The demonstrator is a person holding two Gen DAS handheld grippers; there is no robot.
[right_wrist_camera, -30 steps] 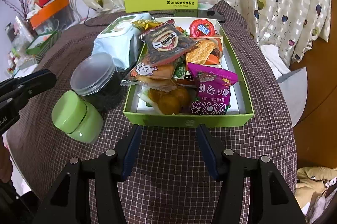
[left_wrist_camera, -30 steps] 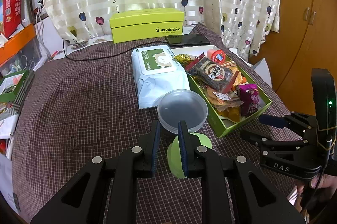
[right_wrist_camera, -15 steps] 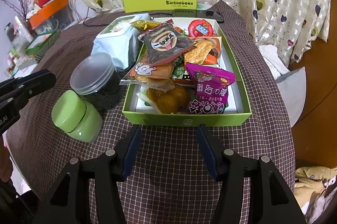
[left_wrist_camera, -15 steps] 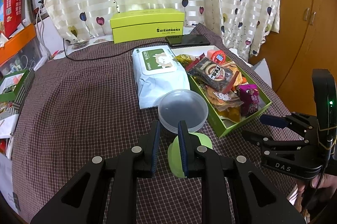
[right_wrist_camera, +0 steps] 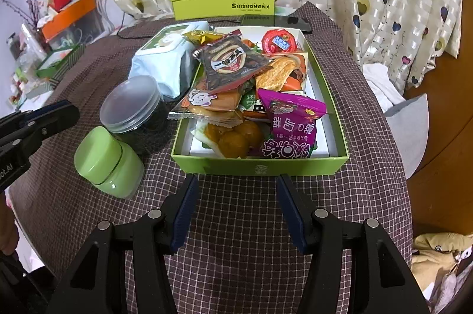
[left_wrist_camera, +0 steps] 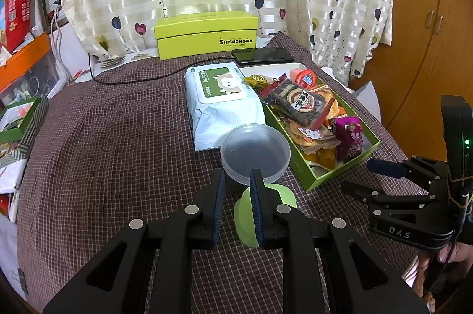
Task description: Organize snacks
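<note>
Nothing has moved since the earlier frames: both tools sit where they were. The right gripper stands released, empty, just near of the green snack box, whose long axis runs near to far. The left gripper is narrowly parted, seemingly empty, with the green jar to its right. Only the right wrist view shows that jar whole and standing free.
</note>
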